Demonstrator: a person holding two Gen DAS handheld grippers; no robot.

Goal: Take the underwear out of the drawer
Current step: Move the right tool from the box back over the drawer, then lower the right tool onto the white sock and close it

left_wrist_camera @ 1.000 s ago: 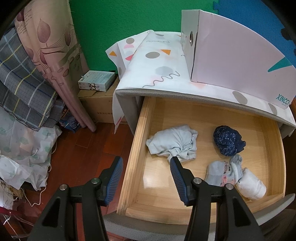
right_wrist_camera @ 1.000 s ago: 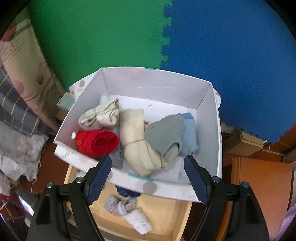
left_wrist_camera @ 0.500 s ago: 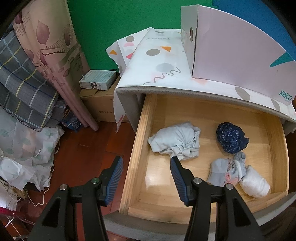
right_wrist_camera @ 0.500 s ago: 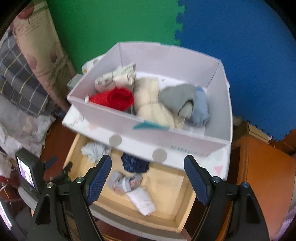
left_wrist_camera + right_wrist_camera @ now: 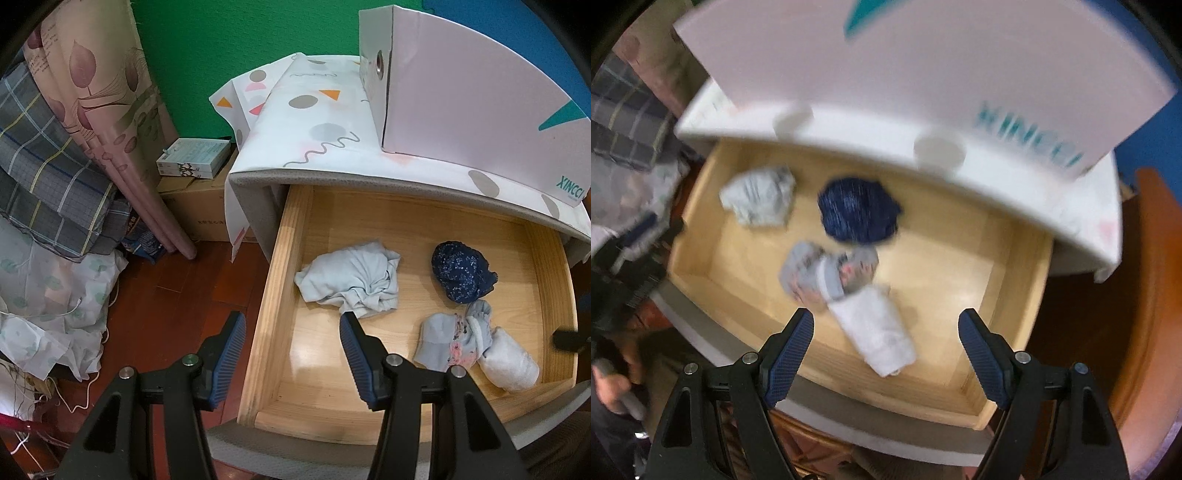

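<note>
The wooden drawer (image 5: 275,280) stands pulled open. In it lie a crumpled pale blue underwear (image 5: 351,282), a navy dotted bundle (image 5: 461,277), a grey floral piece (image 5: 454,338) and a white roll (image 5: 508,362). My left gripper (image 5: 291,332) is open and empty, straddling the drawer's left wall, its right finger just in front of the pale blue piece. My right gripper (image 5: 886,328) is open and empty above the drawer's front, over the white roll (image 5: 877,325). The right wrist view is blurred; the navy bundle (image 5: 858,210) and the pale blue piece (image 5: 759,201) show there.
A white cardboard box (image 5: 461,85) stands on the patterned cabinet top (image 5: 317,129) over the drawer. Curtains and folded fabric (image 5: 55,166) pile at the left on the red wood floor (image 5: 166,295). A small box (image 5: 194,158) sits on a carton. An orange-brown cabinet (image 5: 1156,295) stands at the right.
My right gripper has dropped from above the white box down to the open drawer, moving fast. My left gripper has barely shifted. Both stay open.
</note>
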